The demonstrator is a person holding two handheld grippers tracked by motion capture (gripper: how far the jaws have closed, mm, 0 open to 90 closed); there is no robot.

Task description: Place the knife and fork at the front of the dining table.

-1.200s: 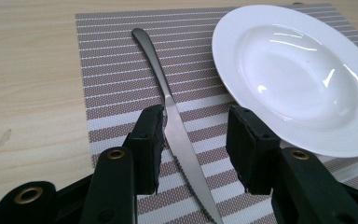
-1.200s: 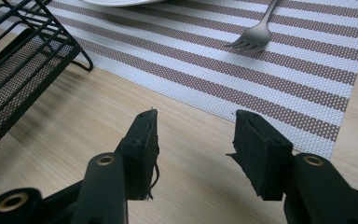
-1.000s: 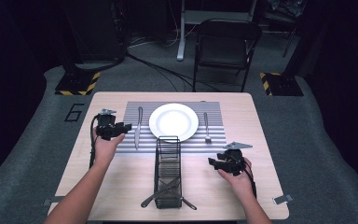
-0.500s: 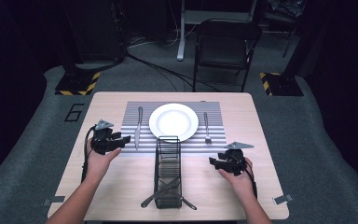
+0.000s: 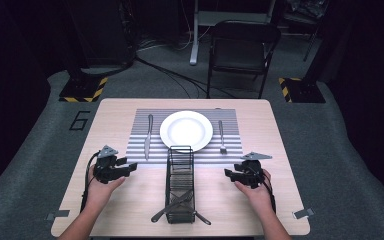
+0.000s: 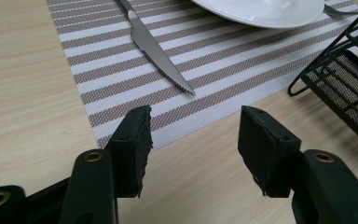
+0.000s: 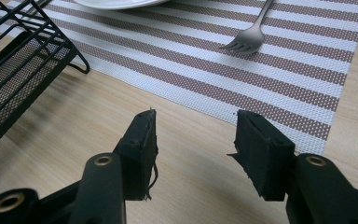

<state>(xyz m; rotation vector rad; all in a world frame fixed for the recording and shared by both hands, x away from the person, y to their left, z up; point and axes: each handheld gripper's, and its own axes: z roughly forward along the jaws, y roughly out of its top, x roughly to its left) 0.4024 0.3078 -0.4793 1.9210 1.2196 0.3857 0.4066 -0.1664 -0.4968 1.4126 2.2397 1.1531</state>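
A white plate sits in the middle of a striped placemat on the wooden table. A knife lies left of the plate and a fork right of it. My left gripper rests on the table near the mat's front left corner, open and empty, with the knife ahead of its jaws. My right gripper rests near the mat's front right corner, open and empty, the fork lying beyond it.
A black wire caddy lies lengthwise on the table between the two grippers, with cutlery at its near end. Its mesh side is close to my left gripper and also near my right one. A folding chair stands behind the table.
My left gripper has drawn back toward the person and down to the table's front left, away from the knife. The right gripper has stayed in place.
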